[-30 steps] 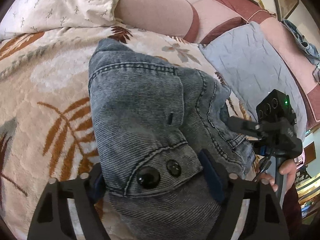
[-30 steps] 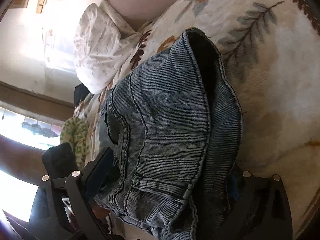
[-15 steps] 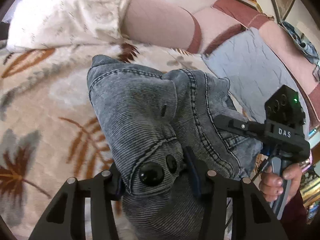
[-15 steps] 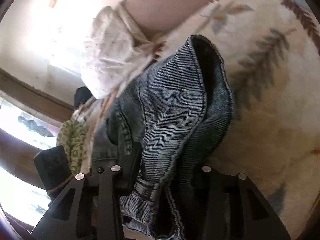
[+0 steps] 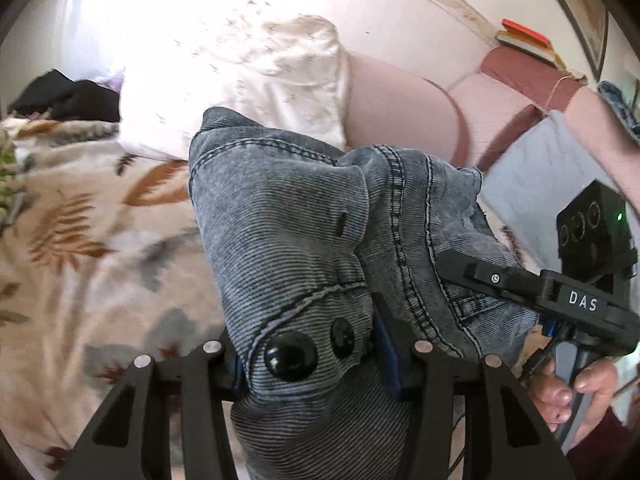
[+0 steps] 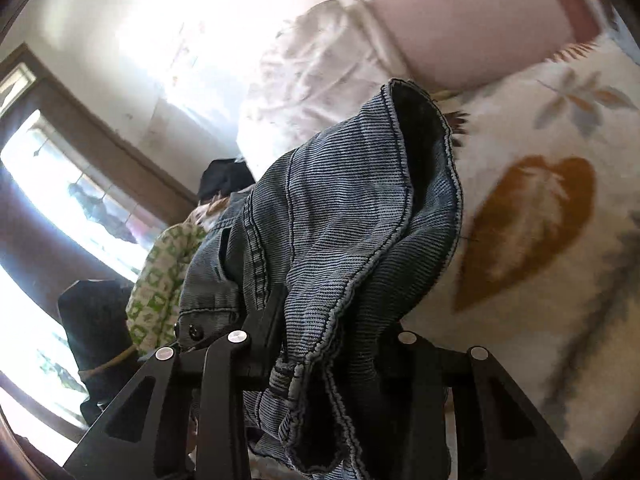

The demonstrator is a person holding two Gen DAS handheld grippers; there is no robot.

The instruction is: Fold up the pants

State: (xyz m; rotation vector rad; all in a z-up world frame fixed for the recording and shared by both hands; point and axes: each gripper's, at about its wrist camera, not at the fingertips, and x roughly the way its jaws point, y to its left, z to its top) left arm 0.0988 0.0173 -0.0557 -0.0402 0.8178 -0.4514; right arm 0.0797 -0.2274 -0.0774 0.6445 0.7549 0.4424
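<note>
Both grippers pinch the jeans (image 5: 288, 236) at the waistband: the left gripper (image 5: 308, 356) by the buttons (image 5: 291, 354), the right gripper (image 6: 332, 344) at 3 o'clock. Denim bunches above the bedspread (image 5: 80, 248). This looks like the lift; next, carry the band toward 12 o'clock and lay it flat.

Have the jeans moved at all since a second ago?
Yes. The jeans have come up off the blanket; their far edge now overlaps the white pillow instead of lying short of it.
</note>
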